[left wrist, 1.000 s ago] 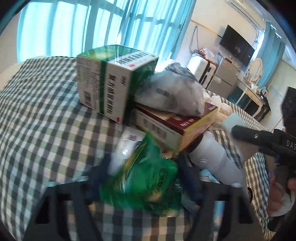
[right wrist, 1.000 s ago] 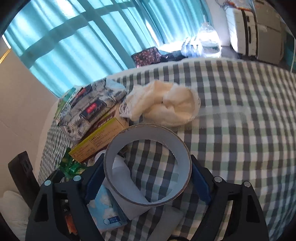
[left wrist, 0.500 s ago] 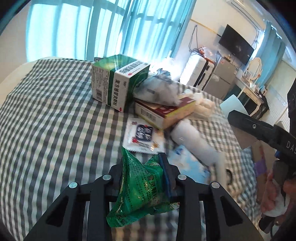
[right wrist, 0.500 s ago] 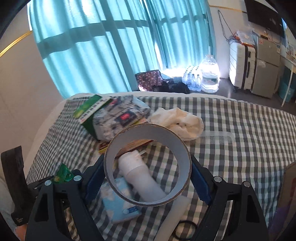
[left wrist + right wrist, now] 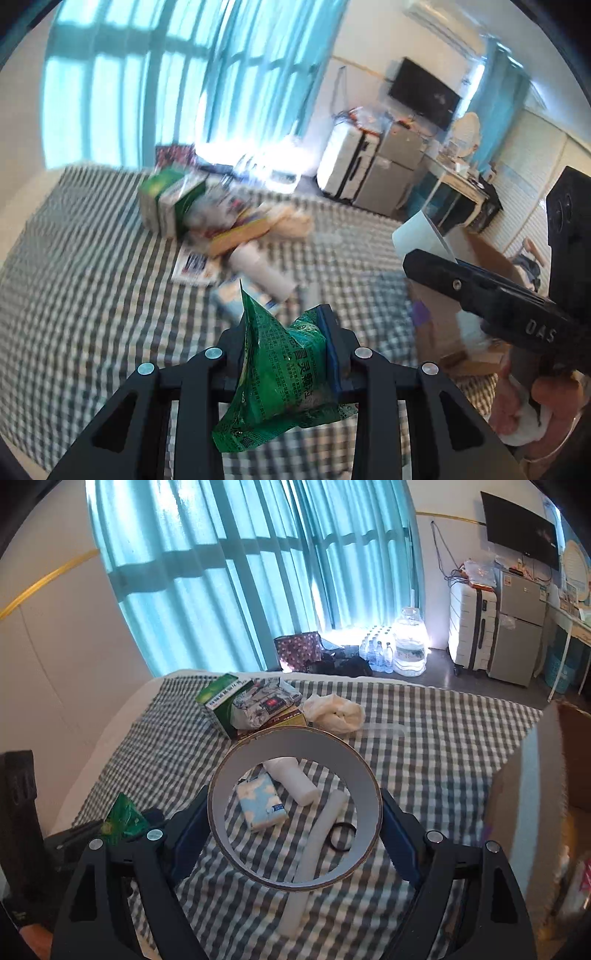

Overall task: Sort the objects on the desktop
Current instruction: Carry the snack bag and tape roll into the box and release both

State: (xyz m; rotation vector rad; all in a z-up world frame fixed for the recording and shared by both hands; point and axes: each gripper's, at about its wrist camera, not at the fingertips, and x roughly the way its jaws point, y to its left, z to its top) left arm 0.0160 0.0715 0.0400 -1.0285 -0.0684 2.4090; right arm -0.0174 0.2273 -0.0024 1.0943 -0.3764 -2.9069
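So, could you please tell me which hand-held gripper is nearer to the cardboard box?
The right. The right hand-held gripper, holding the tape roll, is up beside the cardboard box; the left hand-held gripper, holding the green packet, is farther off, to the right one's left.

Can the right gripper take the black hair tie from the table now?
Probably not: the right gripper is already shut on the tape roll, so its jaws are full. The black hair tie itself lies uncovered on the checked cloth.
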